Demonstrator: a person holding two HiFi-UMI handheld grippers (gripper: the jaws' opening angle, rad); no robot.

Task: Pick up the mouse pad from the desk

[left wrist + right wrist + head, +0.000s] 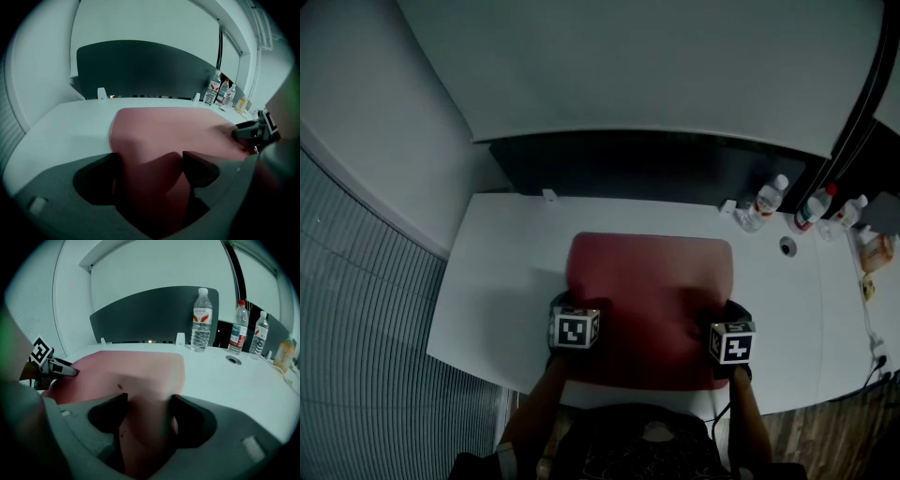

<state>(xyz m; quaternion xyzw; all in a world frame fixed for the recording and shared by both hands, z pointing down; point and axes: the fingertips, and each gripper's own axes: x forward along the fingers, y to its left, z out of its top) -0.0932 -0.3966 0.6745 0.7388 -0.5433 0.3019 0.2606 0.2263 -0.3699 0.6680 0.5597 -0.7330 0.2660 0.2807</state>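
Note:
A red mouse pad [649, 298] lies flat on the white desk [502, 272], reaching almost to the near edge. My left gripper [577, 304] stands over the pad's near left corner and my right gripper [727, 311] over its near right corner. In the left gripper view the pad [154, 129] bunches up into a fold between the fingers [199, 166] of the left gripper [149, 161], touching both. The right gripper view shows the same: the pad [136, 369] bulges between the jaws of the right gripper [149, 405]. The rest of the pad rests on the desk.
Three water bottles [772, 195] stand at the desk's far right, with an orange bottle [876, 251] and a round cable hole [787, 246] nearby. A dark partition panel [647, 164] runs along the back edge. A cable [875, 347] hangs at the right end.

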